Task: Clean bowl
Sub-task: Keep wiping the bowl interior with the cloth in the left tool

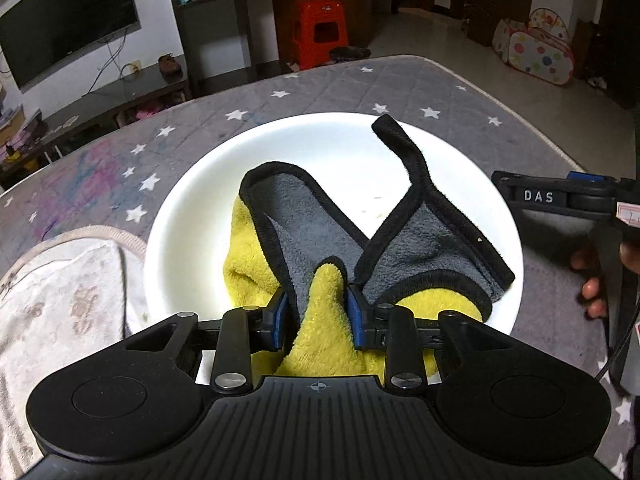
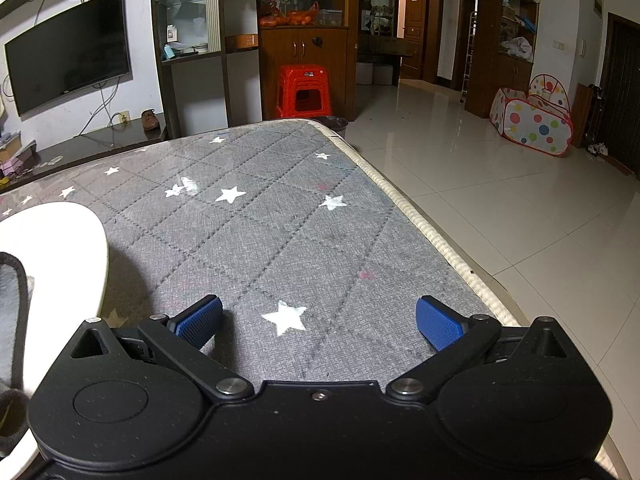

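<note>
the left gripper (image 1: 316, 312) is pinching the cloth (image 1: 320, 240) inside the white bowl (image 1: 192, 184) on the bench (image 2: 260, 232). the right gripper (image 2: 316, 320) is hanging wide open, holding nothing. wiping is underway; small specks are showing, so more looks needed.

We see a white bowl (image 1: 192, 184) holding a cloth (image 1: 320, 248) that is grey on one face, yellow-green on the other, with black edging. The left tool (image 1: 316, 316) and right tool (image 2: 316, 320) are black with blue ribbed pads (image 2: 438, 320). The worktop (image 2: 260, 232) wears a grey quilted cover with white stars and a cream border. Beside the bowl lies a pale towel (image 1: 60, 300) with faded brownish prints
</note>
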